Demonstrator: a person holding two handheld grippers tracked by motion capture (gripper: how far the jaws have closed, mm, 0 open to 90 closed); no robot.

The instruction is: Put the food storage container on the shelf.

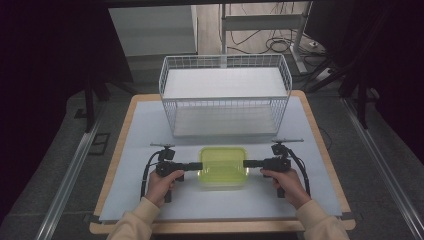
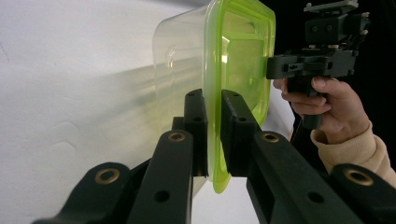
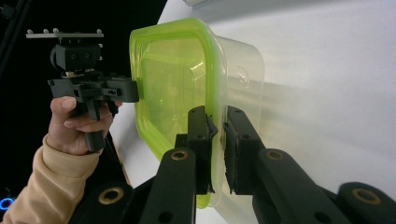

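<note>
Both grippers — left gripper [image 1: 199, 165], right gripper [image 1: 246, 163] — clamping lidded container [image 1: 223, 167] rims, basket [image 1: 225, 95] just behind

The right gripper [image 3: 218, 140] had its jaws closed on the near rim of the green-lidded box [image 3: 187, 88] — lid left of the jaws, clear tub right. Beyond them, the left gripper [image 3: 133, 91] met the far rim.

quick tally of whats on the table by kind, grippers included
green-lidded clear container: 1
white wire basket: 1
hand-held grippers: 2, left gripper and right gripper, each with its jaws clamped on the container's rim at opposite ends
total: 4
</note>
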